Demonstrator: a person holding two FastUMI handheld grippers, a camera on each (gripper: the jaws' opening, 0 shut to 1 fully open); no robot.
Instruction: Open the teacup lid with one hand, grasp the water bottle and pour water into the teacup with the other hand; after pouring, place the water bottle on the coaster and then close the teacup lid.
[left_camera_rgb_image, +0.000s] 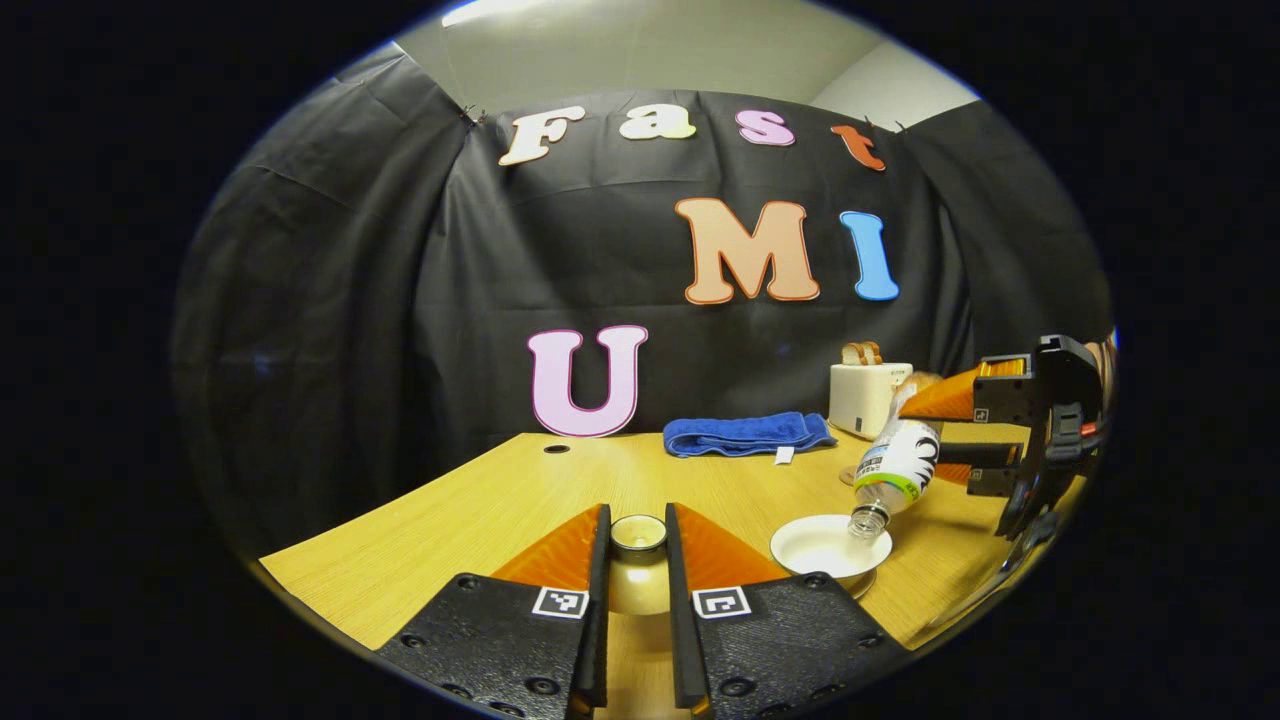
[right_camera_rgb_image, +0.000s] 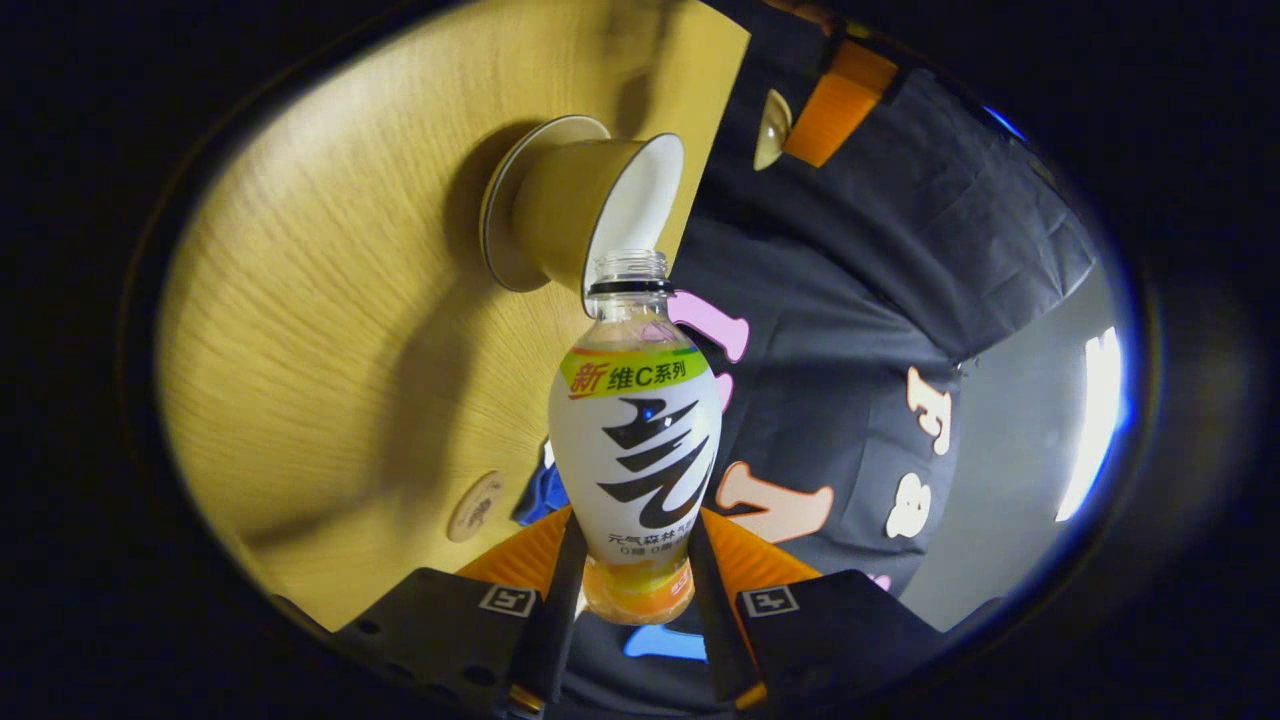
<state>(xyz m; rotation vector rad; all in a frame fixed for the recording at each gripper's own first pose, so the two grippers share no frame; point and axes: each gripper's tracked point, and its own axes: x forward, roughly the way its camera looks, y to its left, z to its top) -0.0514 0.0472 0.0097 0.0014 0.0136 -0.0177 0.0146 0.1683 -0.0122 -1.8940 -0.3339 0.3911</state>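
Bottle (right_camera_rgb_image: 636, 440) tipped, mouth over the cup (right_camera_rgb_image: 580, 205) at upper centre, right gripper (right_camera_rgb_image: 630, 590) clamping its base; left gripper (left_camera_rgb_image: 638, 570) pinches the lid (left_camera_rgb_image: 638, 533). Overtilt, and water misses the rim.

My right gripper (right_camera_rgb_image: 628, 585) clamps the water bottle (right_camera_rgb_image: 636, 440) near its base, both fingers pressing. I see its uncapped mouth at the rim of the teacup (right_camera_rgb_image: 560, 205), which stands on the wooden table (right_camera_rgb_image: 330, 330).

you're working in a staged recording booth, not a real kitchen: black cloth (left_camera_rgb_image: 330, 250) walls off a wooden desk (left_camera_rgb_image: 480, 510), with a toaster (left_camera_rgb_image: 868, 396) and a folded blue towel (left_camera_rgb_image: 745, 433) set out as household props under an office-style ceiling (left_camera_rgb_image: 640, 45).
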